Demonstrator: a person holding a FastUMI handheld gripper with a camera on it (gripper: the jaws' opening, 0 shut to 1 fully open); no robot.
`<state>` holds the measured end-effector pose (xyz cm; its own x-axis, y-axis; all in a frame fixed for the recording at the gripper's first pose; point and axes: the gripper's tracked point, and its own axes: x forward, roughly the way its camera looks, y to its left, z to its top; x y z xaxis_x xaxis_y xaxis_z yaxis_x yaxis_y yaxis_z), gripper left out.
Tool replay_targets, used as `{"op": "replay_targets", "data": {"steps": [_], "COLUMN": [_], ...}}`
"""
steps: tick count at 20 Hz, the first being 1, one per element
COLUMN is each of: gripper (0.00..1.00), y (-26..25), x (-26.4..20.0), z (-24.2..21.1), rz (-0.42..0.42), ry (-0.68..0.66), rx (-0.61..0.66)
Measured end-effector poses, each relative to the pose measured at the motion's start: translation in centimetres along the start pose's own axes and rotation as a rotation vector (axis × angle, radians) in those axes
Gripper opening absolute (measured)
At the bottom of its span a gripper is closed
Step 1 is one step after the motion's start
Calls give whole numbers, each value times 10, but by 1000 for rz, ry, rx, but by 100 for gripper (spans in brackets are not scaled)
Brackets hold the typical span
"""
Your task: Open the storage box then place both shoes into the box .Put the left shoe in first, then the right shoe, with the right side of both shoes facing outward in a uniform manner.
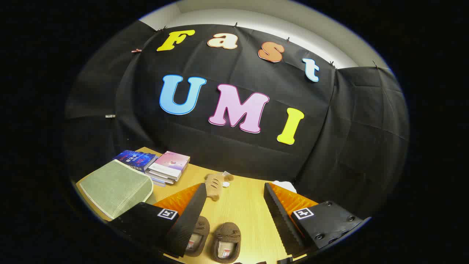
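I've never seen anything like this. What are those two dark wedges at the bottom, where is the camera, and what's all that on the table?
The camera rides on a hand-held gripper and looks forward along its two fingers: those are the wedges. They stand apart, holding nothing. Between them, on the wooden table, lie two brown slippers. Beyond them lies a small plush toy. To the left are a green fabric storage box, still closed, and a stack of books. Something white sits past the right finger; I cannot tell what.

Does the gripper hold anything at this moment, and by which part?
Nothing is held. The gripper is open, its fingers apart above the two slippers on the table.
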<state>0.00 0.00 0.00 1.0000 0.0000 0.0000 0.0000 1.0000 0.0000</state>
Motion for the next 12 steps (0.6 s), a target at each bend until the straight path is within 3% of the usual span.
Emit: {"op": "replay_targets", "data": {"steps": [12], "gripper": [98], "y": [-2], "x": [0], "z": [-7], "rz": [-1], "ry": [32], "rx": [33]}}
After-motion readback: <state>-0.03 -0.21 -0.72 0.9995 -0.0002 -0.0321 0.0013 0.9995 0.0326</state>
